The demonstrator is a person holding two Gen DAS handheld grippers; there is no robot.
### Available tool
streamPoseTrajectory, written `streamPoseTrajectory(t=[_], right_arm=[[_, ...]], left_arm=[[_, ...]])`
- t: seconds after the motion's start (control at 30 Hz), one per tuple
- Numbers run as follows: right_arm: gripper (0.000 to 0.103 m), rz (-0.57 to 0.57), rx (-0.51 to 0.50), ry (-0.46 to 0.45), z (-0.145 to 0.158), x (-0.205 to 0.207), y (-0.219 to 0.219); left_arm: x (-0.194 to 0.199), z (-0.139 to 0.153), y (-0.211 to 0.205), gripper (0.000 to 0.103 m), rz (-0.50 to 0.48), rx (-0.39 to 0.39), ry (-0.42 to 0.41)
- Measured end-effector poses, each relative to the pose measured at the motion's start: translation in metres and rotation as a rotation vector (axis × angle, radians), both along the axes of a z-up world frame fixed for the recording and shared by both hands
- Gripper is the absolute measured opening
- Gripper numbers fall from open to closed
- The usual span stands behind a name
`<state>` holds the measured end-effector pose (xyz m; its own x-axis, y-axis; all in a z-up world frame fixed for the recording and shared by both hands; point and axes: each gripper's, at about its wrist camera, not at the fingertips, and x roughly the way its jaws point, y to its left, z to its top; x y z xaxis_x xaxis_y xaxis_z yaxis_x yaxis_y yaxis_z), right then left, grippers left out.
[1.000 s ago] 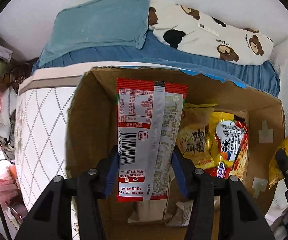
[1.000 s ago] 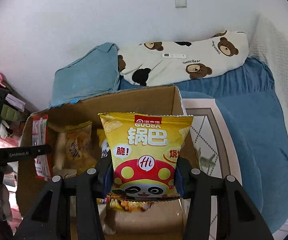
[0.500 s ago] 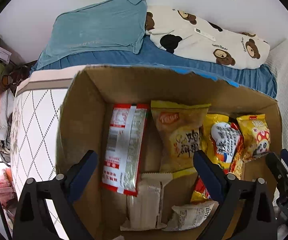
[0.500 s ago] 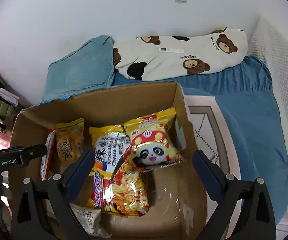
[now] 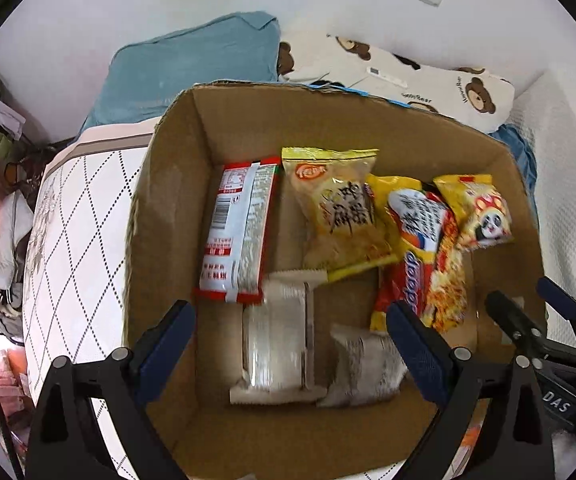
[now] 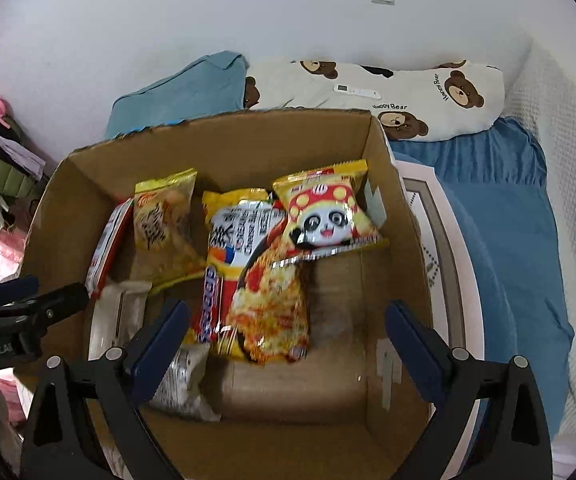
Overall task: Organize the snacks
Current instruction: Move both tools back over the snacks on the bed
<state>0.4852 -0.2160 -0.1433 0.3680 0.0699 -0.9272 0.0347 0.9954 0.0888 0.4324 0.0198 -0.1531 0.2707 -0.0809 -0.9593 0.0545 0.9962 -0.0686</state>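
White wall behind, blue-sheeted bed (image 6: 500, 208) below it, with a teal pillow (image 5: 191, 68) and a bear-print pillow (image 6: 408, 88) lying side by side against the wall. On the bed, an open cardboard box (image 5: 167, 200) holding the snacks. Along the box's left wall, a red-and-white packet (image 5: 239, 228), barcode side up. Just beside it to the right, a pale yellow chip bag (image 5: 340, 208); then a yellow-and-red Korean cheese noodle pack (image 6: 247, 276); then a yellow panda snack bag (image 6: 324, 212), overlapping the noodle pack's upper right corner. Nearer the front, a white wrapped packet (image 5: 277, 340) touching the red-and-white packet's lower end, and a small silver-grey pouch (image 5: 364, 364) at its right. Left gripper (image 5: 292, 348) above the box's front left part, jaws spread wide, nothing between them. Right gripper (image 6: 288, 344) above the front right part, jaws likewise wide apart and holding nothing.
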Motion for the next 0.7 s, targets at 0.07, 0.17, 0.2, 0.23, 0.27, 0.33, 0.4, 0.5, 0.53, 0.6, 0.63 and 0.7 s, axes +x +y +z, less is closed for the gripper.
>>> streamPoseTrajectory(t=[0.07, 0.17, 0.2, 0.23, 0.27, 0.33, 0.4, 0.5, 0.53, 0.6, 0.63, 0.7], right_arm=[[0.100, 0.004, 0.000, -0.007, 0.004, -0.009, 0.001], [0.100, 0.005, 0.004, -0.028, 0.013, -0.025, 0.001], [0.100, 0.003, 0.006, -0.039, 0.018, -0.031, 0.000], [0.100, 0.003, 0.009, -0.050, 0.022, -0.036, 0.000], [0.100, 0.001, 0.012, -0.059, 0.026, -0.041, 0.000], [0.100, -0.004, 0.018, -0.083, 0.036, -0.054, -0.002], [0.100, -0.001, 0.021, -0.104, 0.045, -0.065, -0.002], [0.100, 0.005, 0.018, -0.142, 0.060, -0.084, -0.002], [0.100, 0.008, 0.018, -0.153, 0.066, -0.091, -0.002], [0.100, 0.011, 0.024, -0.173, 0.074, -0.102, -0.001], [0.100, 0.012, 0.022, -0.188, 0.080, -0.109, 0.000], [0.100, 0.019, 0.007, -0.215, 0.089, -0.122, 0.002]], left_arm=[[-0.008, 0.005, 0.000, 0.098, -0.003, 0.002, -0.016], [-0.024, 0.017, -0.001, 0.098, -0.003, 0.007, -0.063], [-0.029, 0.021, -0.001, 0.098, 0.001, 0.007, -0.084], [-0.035, 0.025, -0.001, 0.098, 0.005, 0.007, -0.108], [-0.040, 0.028, -0.001, 0.098, 0.011, 0.010, -0.123], [-0.053, 0.036, 0.000, 0.098, 0.018, 0.011, -0.152], [-0.066, 0.045, -0.001, 0.098, 0.016, 0.006, -0.176], [-0.082, 0.058, -0.001, 0.098, 0.014, 0.004, -0.212], [-0.089, 0.064, -0.001, 0.098, 0.012, 0.000, -0.227], [-0.100, 0.073, -0.001, 0.098, 0.008, 0.004, -0.253], [-0.107, 0.078, -0.002, 0.098, 0.004, 0.004, -0.268], [-0.118, 0.085, -0.002, 0.098, -0.002, 0.000, -0.288]])
